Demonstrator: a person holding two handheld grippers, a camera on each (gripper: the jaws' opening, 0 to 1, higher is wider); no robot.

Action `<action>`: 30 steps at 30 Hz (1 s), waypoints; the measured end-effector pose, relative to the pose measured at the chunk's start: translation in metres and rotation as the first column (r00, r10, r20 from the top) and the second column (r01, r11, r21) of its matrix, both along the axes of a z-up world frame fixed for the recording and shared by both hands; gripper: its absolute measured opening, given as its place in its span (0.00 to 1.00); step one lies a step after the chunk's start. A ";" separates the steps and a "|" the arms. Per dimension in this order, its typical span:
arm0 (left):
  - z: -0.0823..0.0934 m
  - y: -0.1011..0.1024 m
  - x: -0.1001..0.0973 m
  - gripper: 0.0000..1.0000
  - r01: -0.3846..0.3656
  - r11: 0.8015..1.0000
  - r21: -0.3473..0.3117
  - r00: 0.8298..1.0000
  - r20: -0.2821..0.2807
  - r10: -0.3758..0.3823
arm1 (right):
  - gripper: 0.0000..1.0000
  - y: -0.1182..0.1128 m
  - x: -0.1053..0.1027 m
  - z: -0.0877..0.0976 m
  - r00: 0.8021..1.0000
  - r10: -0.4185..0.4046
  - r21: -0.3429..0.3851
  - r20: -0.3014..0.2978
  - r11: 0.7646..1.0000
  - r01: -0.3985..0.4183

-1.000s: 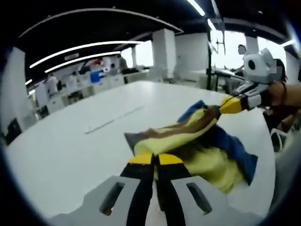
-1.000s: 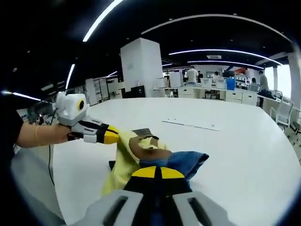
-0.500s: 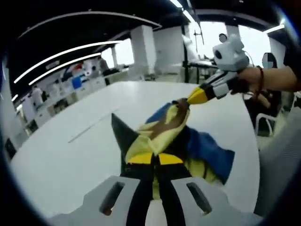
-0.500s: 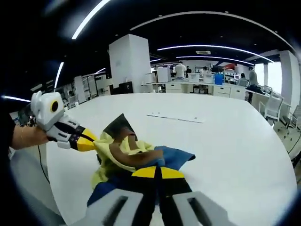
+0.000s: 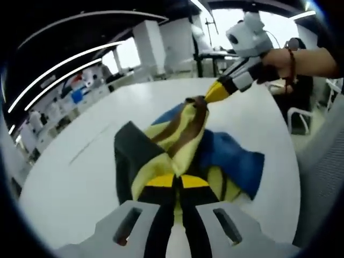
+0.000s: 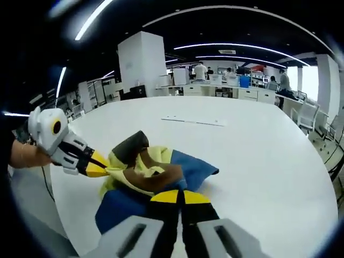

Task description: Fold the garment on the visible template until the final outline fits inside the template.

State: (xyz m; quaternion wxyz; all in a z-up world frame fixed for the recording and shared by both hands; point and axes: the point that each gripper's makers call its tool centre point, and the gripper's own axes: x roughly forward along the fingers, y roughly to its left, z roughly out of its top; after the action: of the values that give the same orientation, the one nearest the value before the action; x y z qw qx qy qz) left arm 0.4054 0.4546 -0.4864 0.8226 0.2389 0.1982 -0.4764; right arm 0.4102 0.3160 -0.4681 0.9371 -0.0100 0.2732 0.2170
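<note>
Both grippers pinch the crumpled yellow, blue and brown cloth garment (image 5: 188,145) above the round white table (image 5: 70,183): left gripper (image 5: 178,181), right gripper (image 6: 175,196). Step looks like lifting to spread; next, lay it flat. No template discernible.

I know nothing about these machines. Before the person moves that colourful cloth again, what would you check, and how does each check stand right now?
1. Left gripper grips the garment: ok, shut on the yellow edge.
2. Right gripper grips the garment: ok, shut on it.
3. Garment spread between the grippers: not ok, bunched in folds of yellow, blue, brown and dark grey.
4. Garment in view: ok, in both gripper views.
5. Template under it: cannot tell; only a faint strip shows farther along the white table.
6. Outline fits the template: cannot tell.
</note>
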 end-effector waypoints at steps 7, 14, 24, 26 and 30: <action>-0.010 -0.003 -0.004 0.02 0.022 1.000 0.011 1.000 -0.023 -0.022 | 0.00 -0.006 -0.009 -0.011 0.999 -0.014 0.003 -0.038 1.000 0.014; -0.002 -0.007 -0.009 0.15 0.074 0.997 -0.007 0.997 -0.007 -0.075 | 0.00 -0.006 -0.010 -0.014 0.999 -0.013 0.013 -0.049 1.000 0.013; 0.046 -0.012 0.001 0.28 0.184 0.981 -0.069 0.982 0.054 -0.181 | 0.00 -0.005 -0.013 -0.018 0.998 -0.012 0.023 -0.066 1.000 0.014; 0.056 -0.013 0.008 0.29 0.198 0.977 -0.083 0.979 0.067 -0.192 | 0.00 -0.005 -0.013 -0.018 0.998 -0.012 0.025 -0.067 1.000 0.014; 0.064 -0.013 0.025 0.32 0.219 0.974 -0.057 0.972 0.102 -0.212 | 0.00 -0.005 -0.014 -0.017 0.998 -0.007 0.030 -0.068 1.000 0.009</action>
State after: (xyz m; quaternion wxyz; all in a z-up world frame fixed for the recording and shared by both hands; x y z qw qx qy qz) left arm 0.4303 0.4417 -0.4222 0.7823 0.2532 0.1153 -0.5573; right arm 0.3961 0.3108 -0.4856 0.9282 0.0124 0.3017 0.2175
